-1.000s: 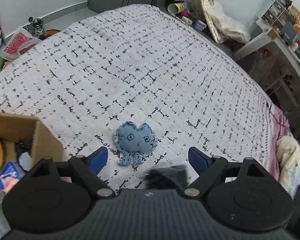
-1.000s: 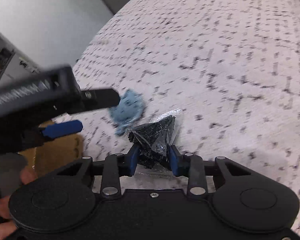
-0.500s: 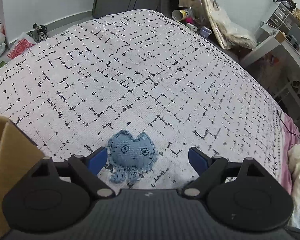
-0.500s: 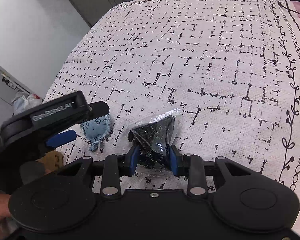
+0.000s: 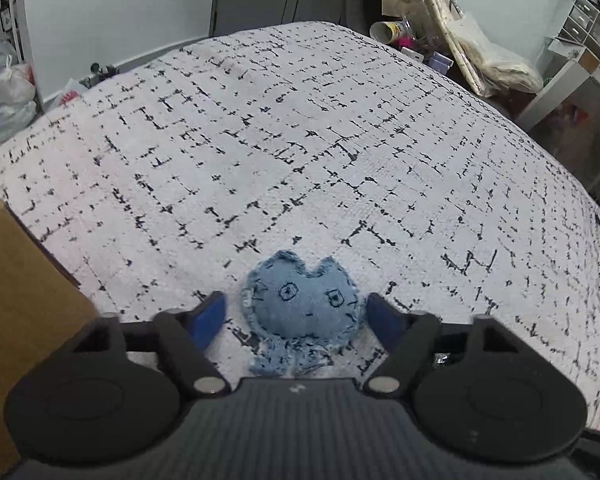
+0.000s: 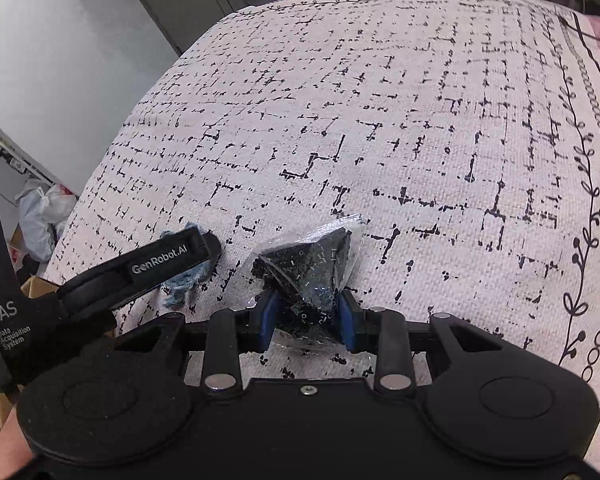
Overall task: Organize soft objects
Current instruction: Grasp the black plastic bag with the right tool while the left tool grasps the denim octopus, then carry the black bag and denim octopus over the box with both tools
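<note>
A small blue denim plush toy [image 5: 300, 304] with a stitched face lies on the white black-patterned bedspread [image 5: 300, 140]. My left gripper [image 5: 297, 316] is open, its two blue pads on either side of the toy and close to it. In the right wrist view the left gripper [image 6: 172, 264] covers most of the toy [image 6: 180, 286]. My right gripper [image 6: 307, 316] is shut on a clear plastic bag of small black pieces [image 6: 312, 260], held just above the bedspread [image 6: 380, 120], right of the toy.
A brown cardboard box [image 5: 16, 312] stands at the left edge of the bed. Plastic bags [image 5: 4, 100] lie on the floor at left. A cup, bottles and bags [image 5: 440, 40] clutter the floor beyond the far edge. A white desk [image 5: 572, 80] stands at right.
My left gripper has moved forward and down, so the denim toy now sits between its open pads. The box has slid out to the left edge. My right gripper keeps hold of the bag.
</note>
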{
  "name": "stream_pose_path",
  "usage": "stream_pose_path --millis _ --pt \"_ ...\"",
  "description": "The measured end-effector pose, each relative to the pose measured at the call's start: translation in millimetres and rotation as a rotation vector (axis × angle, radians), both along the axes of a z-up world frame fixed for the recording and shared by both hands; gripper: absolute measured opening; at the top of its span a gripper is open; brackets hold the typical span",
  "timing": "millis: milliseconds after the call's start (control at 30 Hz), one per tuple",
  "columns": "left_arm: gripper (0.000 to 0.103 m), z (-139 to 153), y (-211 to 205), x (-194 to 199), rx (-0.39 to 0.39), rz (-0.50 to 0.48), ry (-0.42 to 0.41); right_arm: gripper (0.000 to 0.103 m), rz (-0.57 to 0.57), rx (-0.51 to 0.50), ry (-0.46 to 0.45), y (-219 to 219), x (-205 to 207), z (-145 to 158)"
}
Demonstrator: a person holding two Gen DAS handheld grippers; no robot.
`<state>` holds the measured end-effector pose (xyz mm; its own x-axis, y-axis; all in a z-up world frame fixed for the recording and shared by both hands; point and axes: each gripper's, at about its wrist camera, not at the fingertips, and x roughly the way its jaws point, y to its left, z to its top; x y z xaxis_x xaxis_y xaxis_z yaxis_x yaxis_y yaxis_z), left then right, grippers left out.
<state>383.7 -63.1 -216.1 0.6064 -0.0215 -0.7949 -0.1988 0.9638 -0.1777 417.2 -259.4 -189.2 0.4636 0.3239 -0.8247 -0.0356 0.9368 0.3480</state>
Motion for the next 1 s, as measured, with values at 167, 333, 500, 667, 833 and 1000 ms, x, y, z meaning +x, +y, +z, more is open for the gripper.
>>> stream_pose_path --millis 167,333,500,667,833,1000 --pt "0.048 5 -2 -6 0.017 -0.021 0.001 0.029 0.035 -0.026 -0.028 8 -5 7" --pt "0.045 20 -2 -15 -0.027 -0.036 -0.015 0.028 0.038 -0.033 -0.055 7 -10 14" --pt "0.045 41 -5 -24 -0.036 -0.053 -0.03 0.022 0.026 -0.014 -0.091 1 -18 28" --pt "0.045 64 -6 -37 -0.048 -0.071 -0.065 0.022 0.039 0.005 -0.133 -2 -24 39" --pt "0.045 85 -1 -50 -0.048 -0.069 -0.082 0.021 0.041 0.045 -0.166 -6 -28 51" --pt "0.045 104 10 -62 -0.059 -0.049 -0.09 0.021 0.048 0.09 -0.198 -8 -33 64"
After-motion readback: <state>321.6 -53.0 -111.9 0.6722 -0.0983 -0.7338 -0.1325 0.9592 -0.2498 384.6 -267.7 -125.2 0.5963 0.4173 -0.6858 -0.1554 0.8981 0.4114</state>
